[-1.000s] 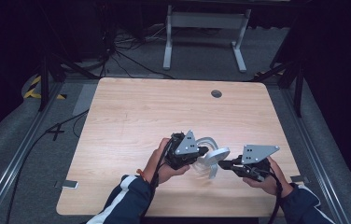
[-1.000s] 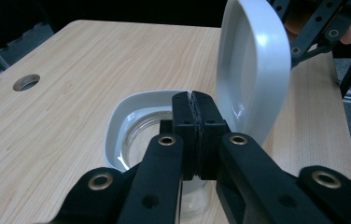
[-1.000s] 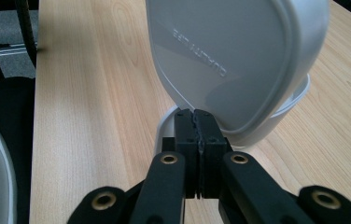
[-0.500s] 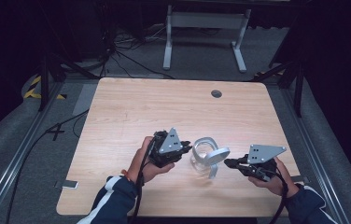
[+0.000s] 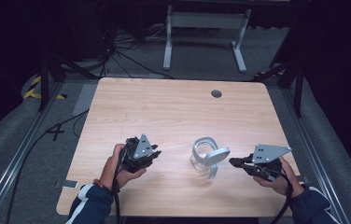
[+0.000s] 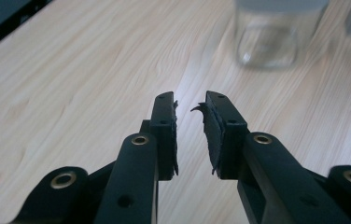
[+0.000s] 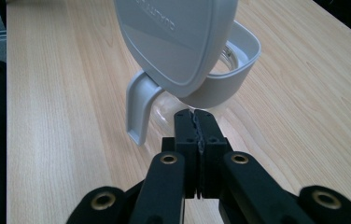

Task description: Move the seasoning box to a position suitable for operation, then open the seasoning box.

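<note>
A clear glass jar (image 5: pixel 205 157) with a grey hinged lid (image 5: pixel 216 155) flipped open is standing on the wooden table (image 5: pixel 173 107), lower right of centre in the high view. The left gripper (image 5: pixel 152 152), lower centre-left, is holding its jaws released, empty. The right gripper (image 5: pixel 233 162), lower right, is keeping its jaws clenched together on nothing, just beside the jar.

White stand (image 5: pixel 205 21) beyond the table (image 5: pixel 164 107) (cables (image 5: pixel 131 58) nearby).
</note>
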Tool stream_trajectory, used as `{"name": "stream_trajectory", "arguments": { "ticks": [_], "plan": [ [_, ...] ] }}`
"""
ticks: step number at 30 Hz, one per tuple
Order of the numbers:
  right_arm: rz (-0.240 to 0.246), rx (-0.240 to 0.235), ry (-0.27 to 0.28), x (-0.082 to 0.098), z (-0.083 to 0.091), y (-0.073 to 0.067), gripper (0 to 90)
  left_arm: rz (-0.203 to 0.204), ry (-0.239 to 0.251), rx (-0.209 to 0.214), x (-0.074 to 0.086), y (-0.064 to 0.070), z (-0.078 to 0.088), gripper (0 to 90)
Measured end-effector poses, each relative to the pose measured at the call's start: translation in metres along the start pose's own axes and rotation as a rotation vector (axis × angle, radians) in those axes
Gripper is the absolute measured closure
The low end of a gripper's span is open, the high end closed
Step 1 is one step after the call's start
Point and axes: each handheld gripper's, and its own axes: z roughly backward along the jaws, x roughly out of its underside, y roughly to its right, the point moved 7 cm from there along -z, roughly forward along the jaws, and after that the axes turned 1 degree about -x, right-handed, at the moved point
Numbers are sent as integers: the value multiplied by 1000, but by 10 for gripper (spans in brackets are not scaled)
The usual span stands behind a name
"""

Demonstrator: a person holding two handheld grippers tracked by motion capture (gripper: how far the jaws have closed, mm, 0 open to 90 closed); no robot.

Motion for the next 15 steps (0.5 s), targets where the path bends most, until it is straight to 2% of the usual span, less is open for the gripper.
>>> {"name": "stream_trajectory", "arguments": {
  "ticks": [1,3,4,7,10,14,15],
  "plan": [
    [-1,3,1,0,1,1,892,13,-21,-15,11,-5,4,725],
    [-2,5,4,1,2,2,892,25,-30,-21,17,-7,5,685],
    [-9,10,2,1,2,2,892,33,-45,-31,25,-10,8,685],
    [-7,21,1,2,4,4,891,72,-85,-57,47,-19,12,611],
    [1,46,-10,4,8,6,886,109,-116,-75,66,-25,16,591],
    [-2,91,-27,12,14,11,868,148,-128,-86,86,-29,22,549],
    [-2,91,-27,12,14,11,868,148,-128,-86,86,-29,22,538]
  ]
}}
